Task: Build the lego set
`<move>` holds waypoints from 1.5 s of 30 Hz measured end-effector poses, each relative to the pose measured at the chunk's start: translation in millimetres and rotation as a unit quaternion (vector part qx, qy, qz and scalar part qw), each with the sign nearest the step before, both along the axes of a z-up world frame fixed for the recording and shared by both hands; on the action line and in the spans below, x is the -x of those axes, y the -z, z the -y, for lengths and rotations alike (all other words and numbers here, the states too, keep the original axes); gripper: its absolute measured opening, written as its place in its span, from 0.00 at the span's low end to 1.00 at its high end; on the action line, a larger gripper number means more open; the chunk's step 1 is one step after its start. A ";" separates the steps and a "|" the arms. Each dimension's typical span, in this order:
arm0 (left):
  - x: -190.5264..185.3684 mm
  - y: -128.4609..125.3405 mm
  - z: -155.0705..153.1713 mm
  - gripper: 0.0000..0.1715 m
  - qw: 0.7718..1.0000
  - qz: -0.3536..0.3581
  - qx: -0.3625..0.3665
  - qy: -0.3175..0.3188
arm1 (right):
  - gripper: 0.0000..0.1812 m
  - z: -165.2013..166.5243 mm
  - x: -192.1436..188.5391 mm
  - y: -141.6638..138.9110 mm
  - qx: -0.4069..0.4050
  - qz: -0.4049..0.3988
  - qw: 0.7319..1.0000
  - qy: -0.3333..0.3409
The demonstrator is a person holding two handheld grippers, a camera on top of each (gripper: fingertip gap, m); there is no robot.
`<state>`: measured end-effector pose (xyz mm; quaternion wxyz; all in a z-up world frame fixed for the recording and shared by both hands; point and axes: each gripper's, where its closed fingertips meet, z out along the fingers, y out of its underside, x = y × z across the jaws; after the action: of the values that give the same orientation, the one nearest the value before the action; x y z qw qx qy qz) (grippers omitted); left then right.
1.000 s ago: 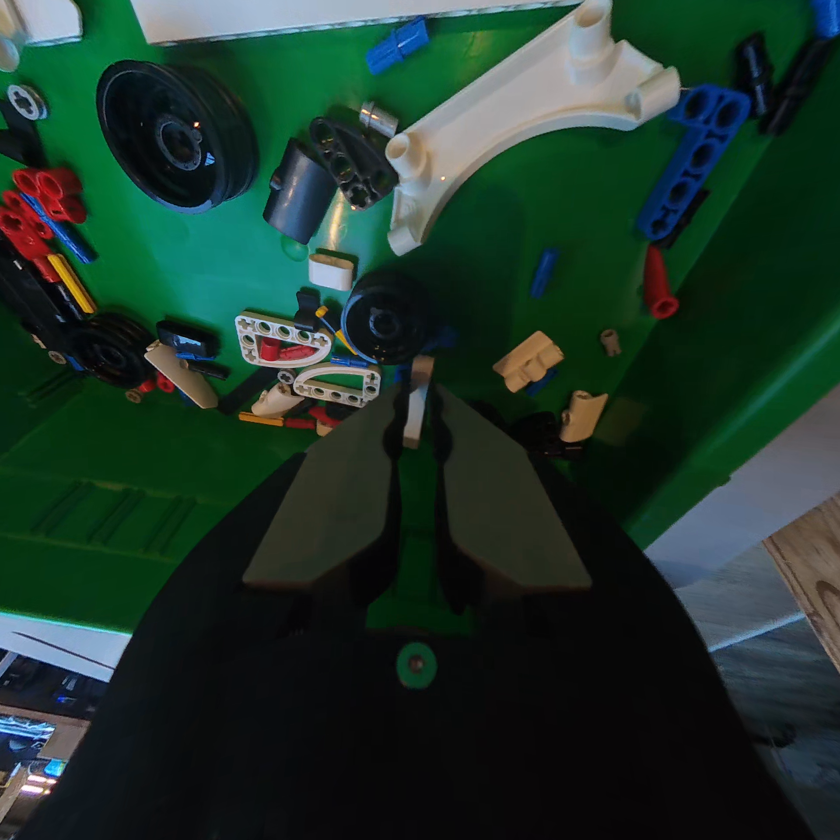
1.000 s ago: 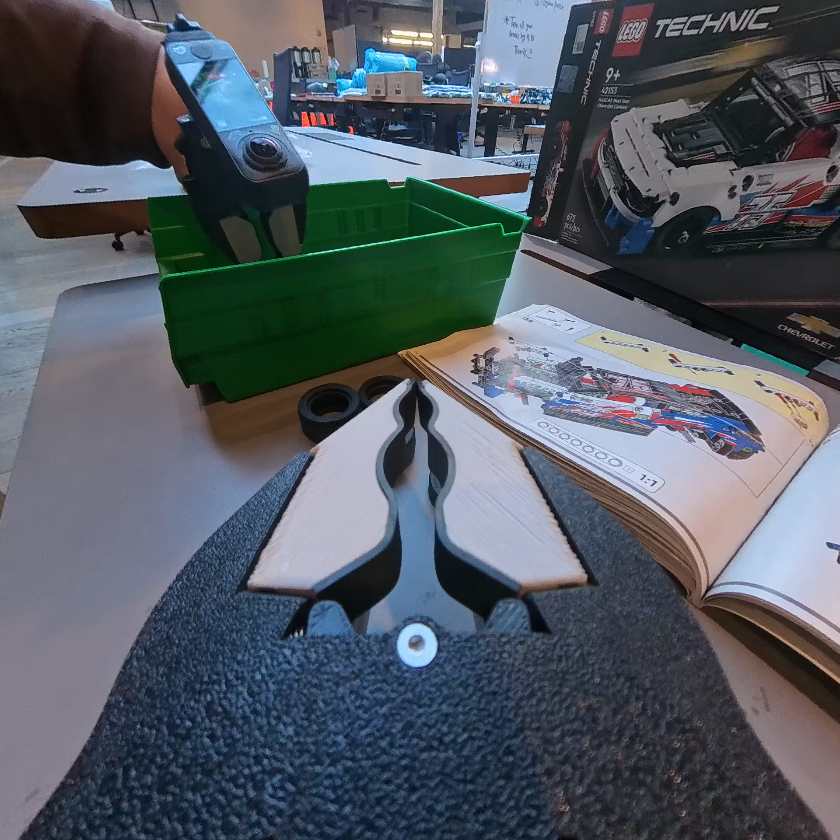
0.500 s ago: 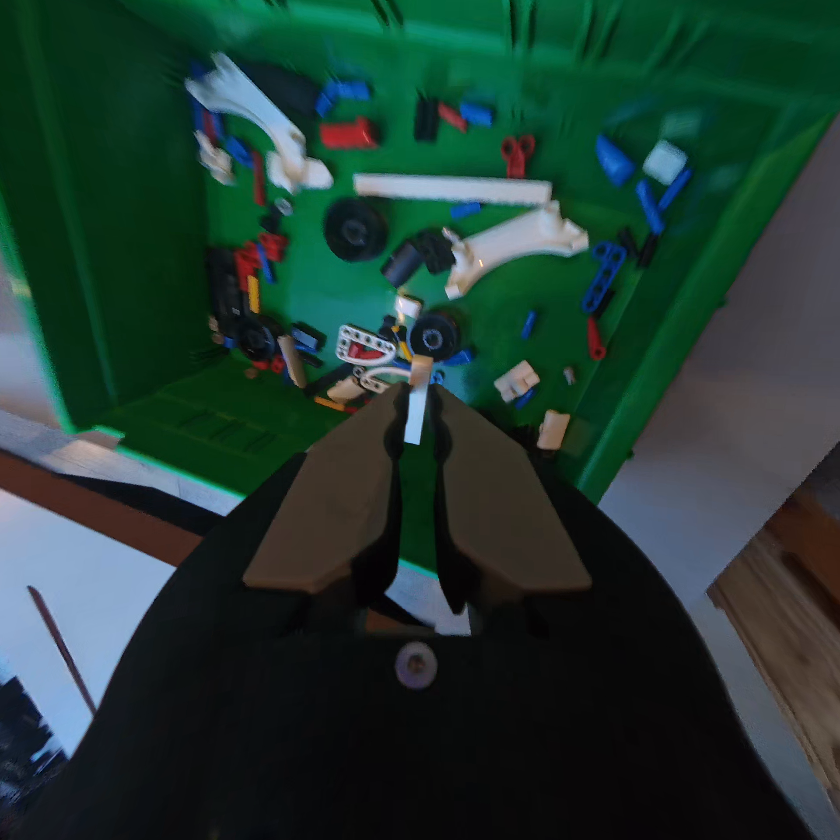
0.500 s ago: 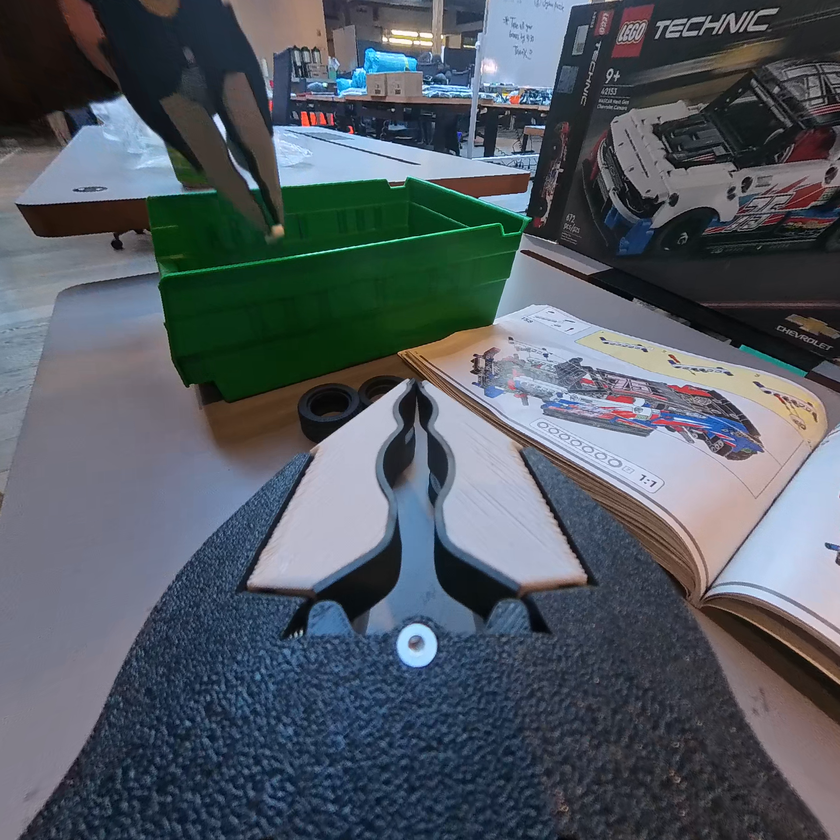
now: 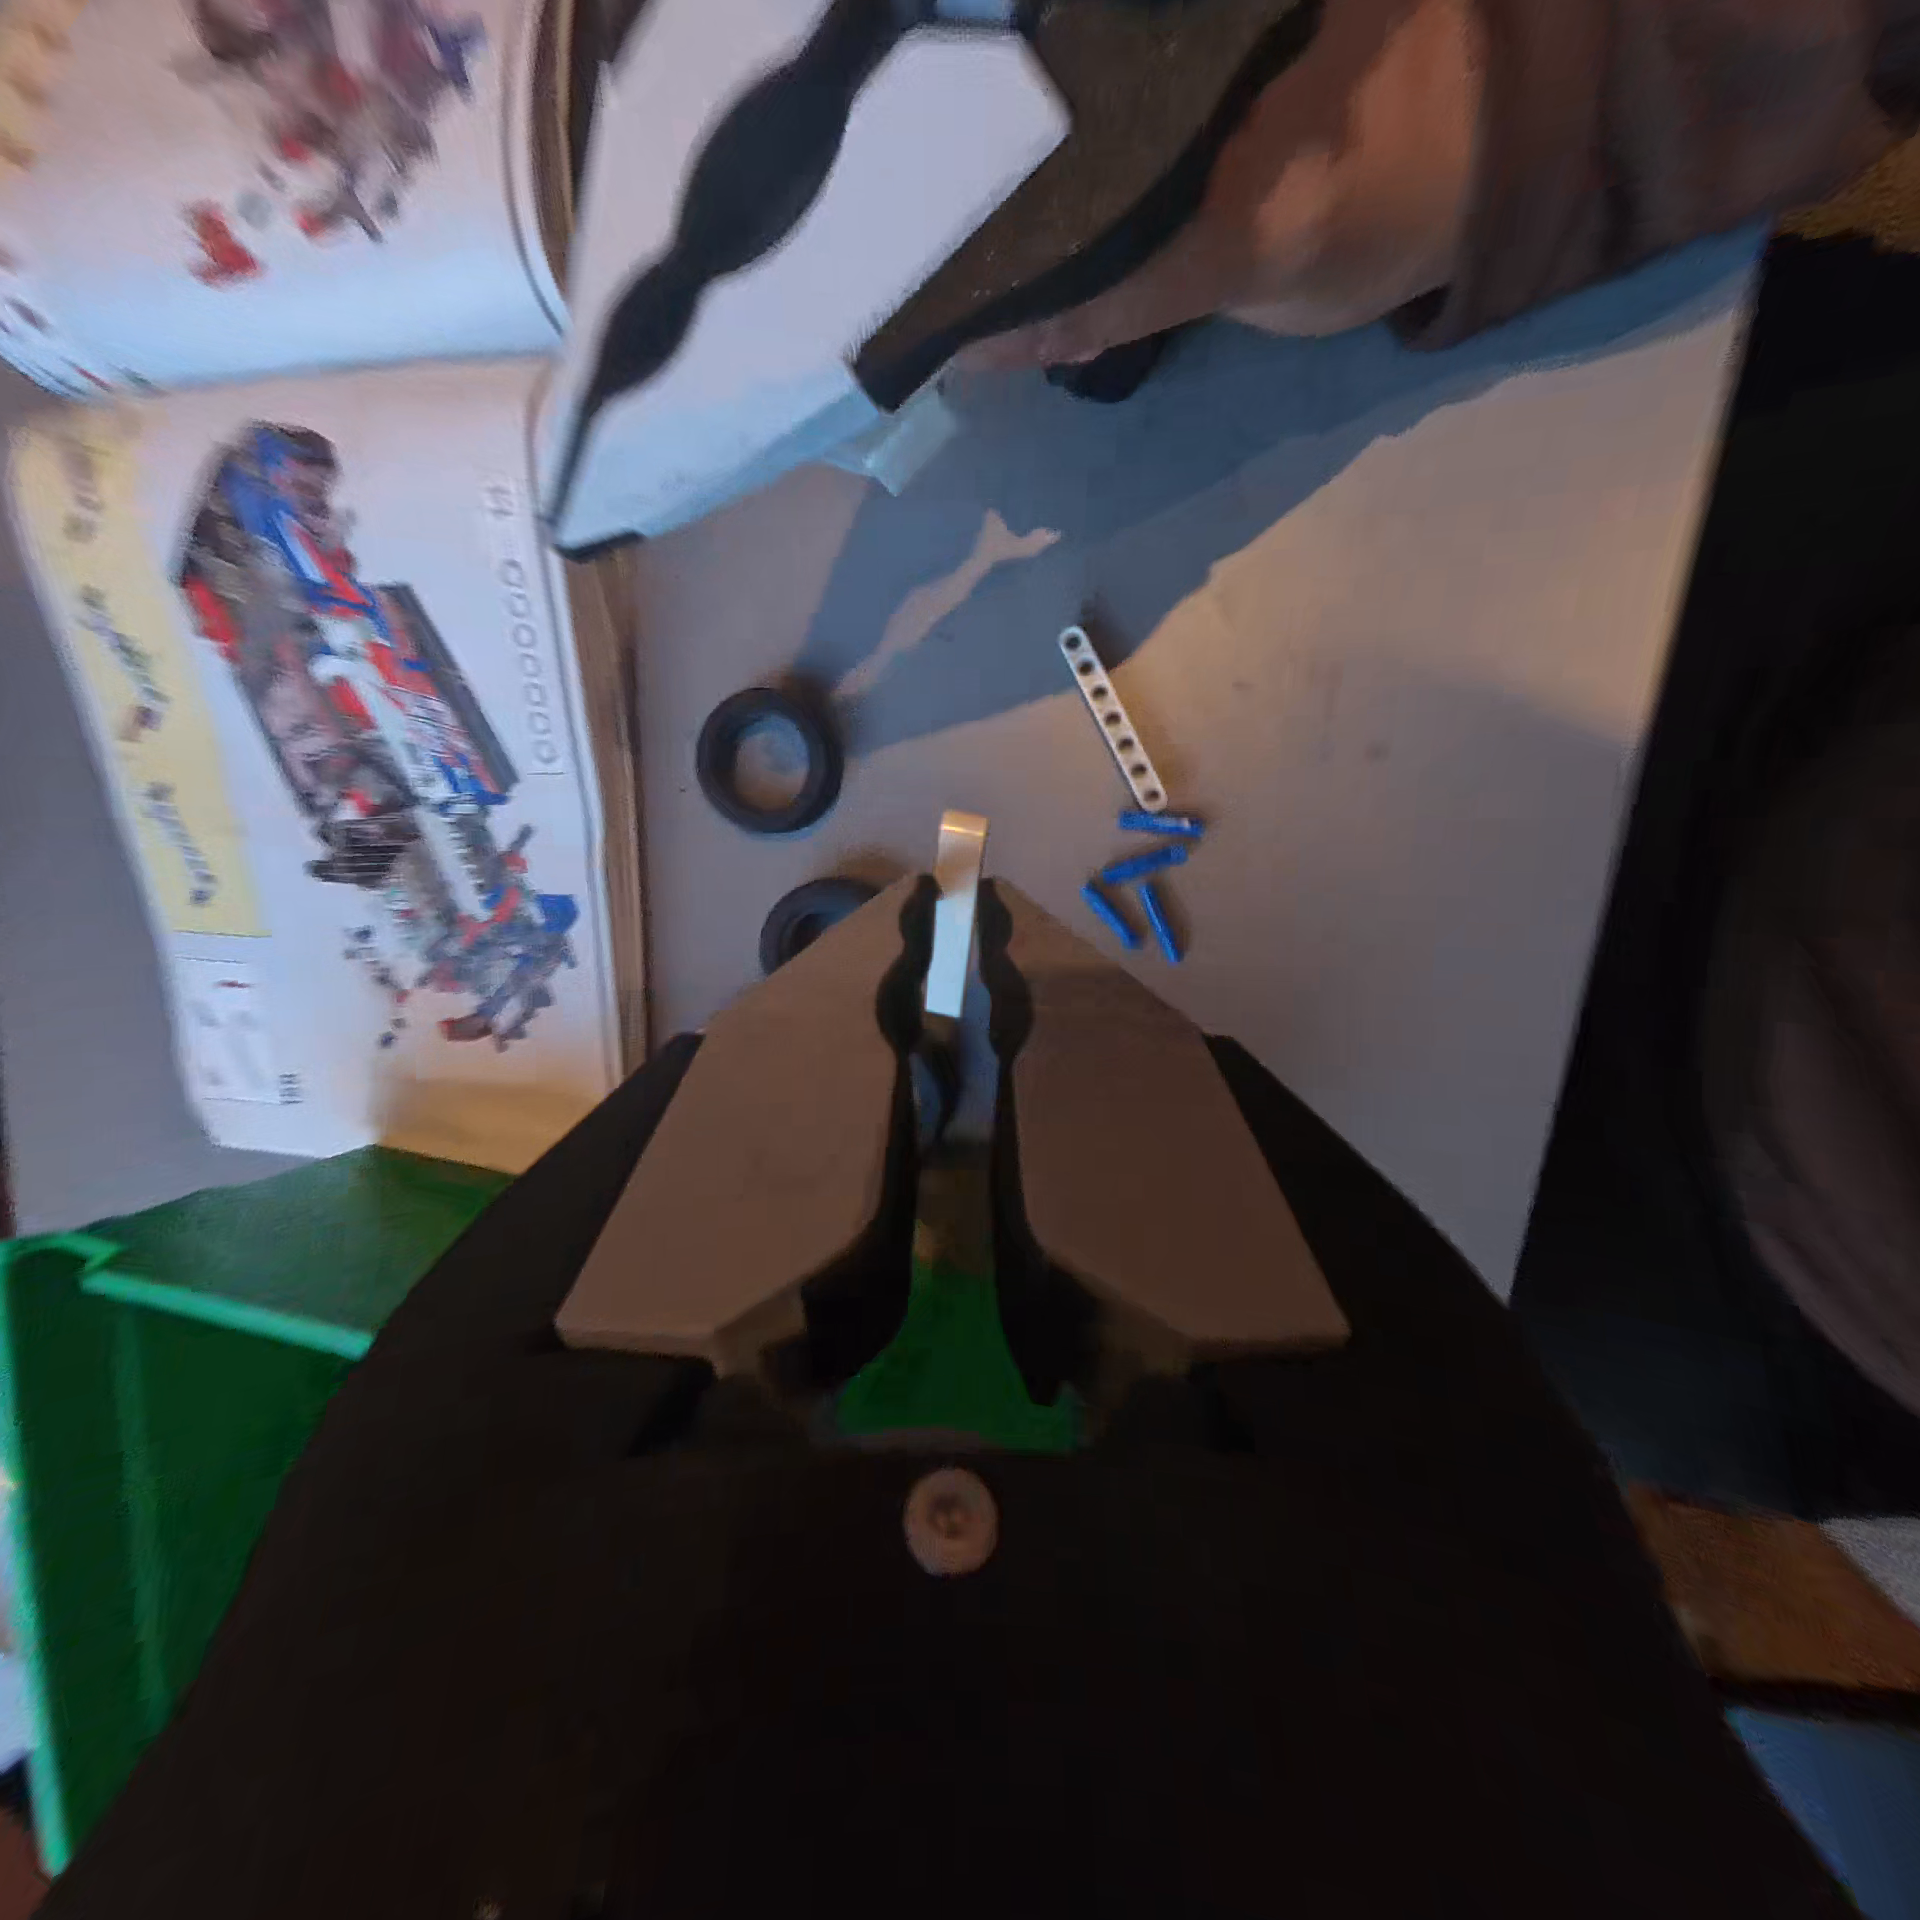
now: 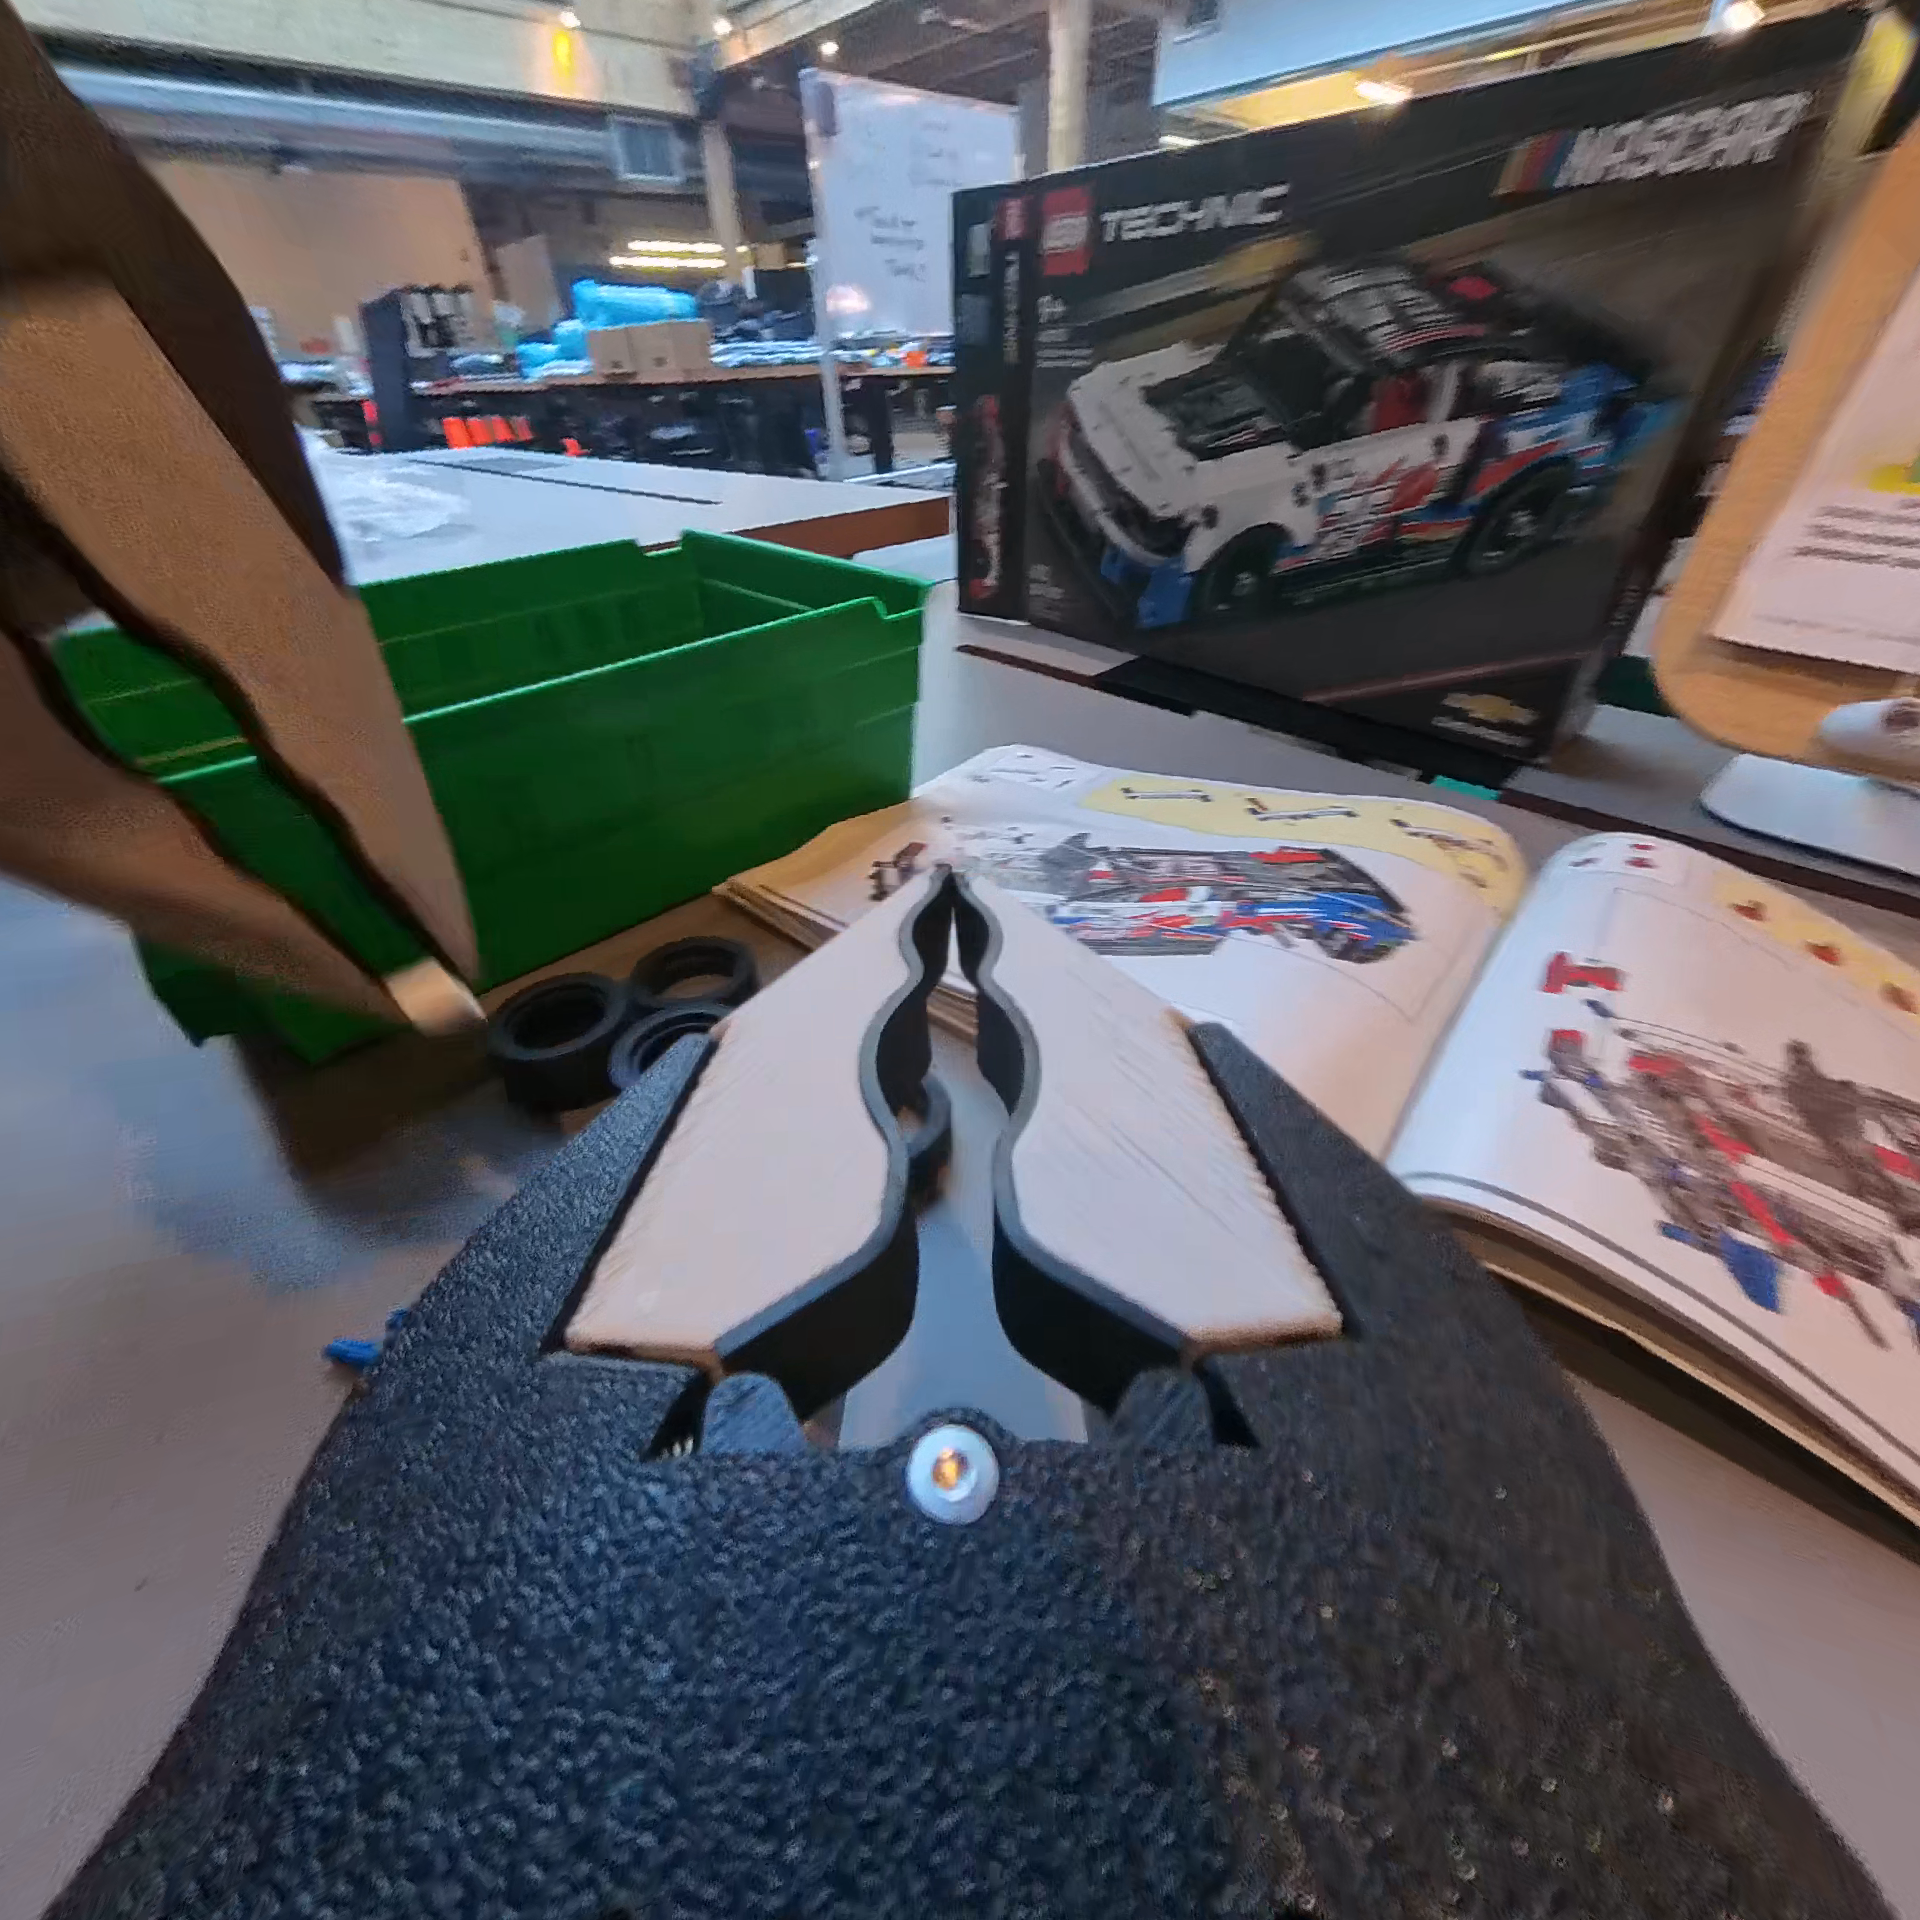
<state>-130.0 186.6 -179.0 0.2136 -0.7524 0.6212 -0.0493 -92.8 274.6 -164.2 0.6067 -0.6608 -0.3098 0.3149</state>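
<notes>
Pinching a white strip (image 5: pixel 954 928) in my left gripper (image 5: pixel 954 885), I hover above the table (image 5: pixel 1351 831) while my right gripper (image 6: pixel 951 883) stays clenched, empty.

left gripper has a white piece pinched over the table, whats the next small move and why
Probably lower the left gripper and set the white piece on the bare table beside the holed white beam and blue pins. It is shut on the piece above the table, clear of the green bin, where loose parts are gathered.
</notes>
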 end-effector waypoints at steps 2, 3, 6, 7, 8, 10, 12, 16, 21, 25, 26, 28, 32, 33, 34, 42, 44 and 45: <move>-16.4 34.4 -9.5 0.03 0.998 -0.027 0.036 -0.052 | 0.00 -4.3 -7.3 0.0 0.001 -0.001 1.000 0.015; -24.5 49.9 -8.5 0.03 0.995 -0.030 0.070 -0.071 | 0.00 -5.5 -9.8 0.4 0.003 -0.003 1.000 0.018; -32.3 85.7 -12.1 0.03 0.983 -0.054 0.126 -0.124 | 0.00 -7.0 -15.0 0.0 0.007 -0.009 1.000 0.022; -32.9 92.2 -10.3 0.03 0.980 -0.060 0.139 -0.129 | 0.00 -6.8 -16.2 -0.1 0.007 -0.009 1.000 0.022; -37.6 90.8 -11.3 0.04 0.980 -0.044 0.141 -0.135 | 0.00 -6.6 -17.1 0.0 0.007 -0.008 1.000 0.022; -42.7 82.3 -8.9 0.11 0.975 -0.017 0.161 -0.149 | 0.00 -6.1 -18.5 0.0 0.006 -0.008 1.000 0.021; -40.0 70.3 -12.4 0.11 0.974 0.006 0.154 -0.167 | 0.00 -5.8 -19.5 -0.2 0.007 -0.010 1.000 0.020; -28.9 43.2 -2.4 0.12 0.972 0.068 0.127 -0.187 | 0.00 -4.8 -19.7 0.1 0.008 -0.009 1.000 0.016; -26.3 31.2 29.2 0.16 0.958 0.202 0.051 -0.196 | 0.00 -1.3 -15.6 1.7 0.009 -0.005 1.000 0.003; -24.1 42.3 50.0 0.24 0.944 0.268 -0.005 -0.191 | 0.00 2.6 -9.6 3.1 0.006 0.004 1.000 -0.010; -24.5 44.4 54.3 0.25 0.943 0.281 -0.015 -0.179 | 0.00 4.1 -7.1 3.6 0.005 0.007 1.000 -0.015; -21.9 46.8 55.8 0.24 0.941 0.294 -0.050 -0.161 | 0.00 7.0 -1.3 5.3 0.003 0.017 1.000 -0.025; -20.7 47.5 57.4 0.21 0.937 0.308 -0.108 -0.122 | 0.00 8.2 5.4 8.2 -0.010 0.039 0.999 -0.024; -23.6 46.6 61.7 0.21 0.938 0.315 -0.098 -0.106 | 0.00 8.2 6.2 8.5 -0.013 0.042 0.999 -0.023; -24.2 46.1 63.3 0.22 0.938 0.320 -0.090 -0.102 | 0.00 8.1 6.9 9.2 -0.013 0.046 0.999 -0.022; -19.1 31.3 65.2 0.22 0.915 0.387 -0.056 -0.103 | 0.00 5.0 10.6 11.4 -0.004 0.049 0.998 -0.027; -20.6 32.3 67.1 0.22 0.917 0.382 -0.059 -0.096 | 0.00 5.6 11.3 11.8 -0.006 0.051 0.998 -0.029; -21.2 32.6 67.9 0.22 0.918 0.379 -0.062 -0.093 | 0.00 6.2 11.7 11.9 -0.008 0.053 0.998 -0.030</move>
<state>-108.9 118.7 -211.6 0.4829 -0.7170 0.4225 -0.2724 -104.5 268.5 -176.1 0.5850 -0.6623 -0.3633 0.2951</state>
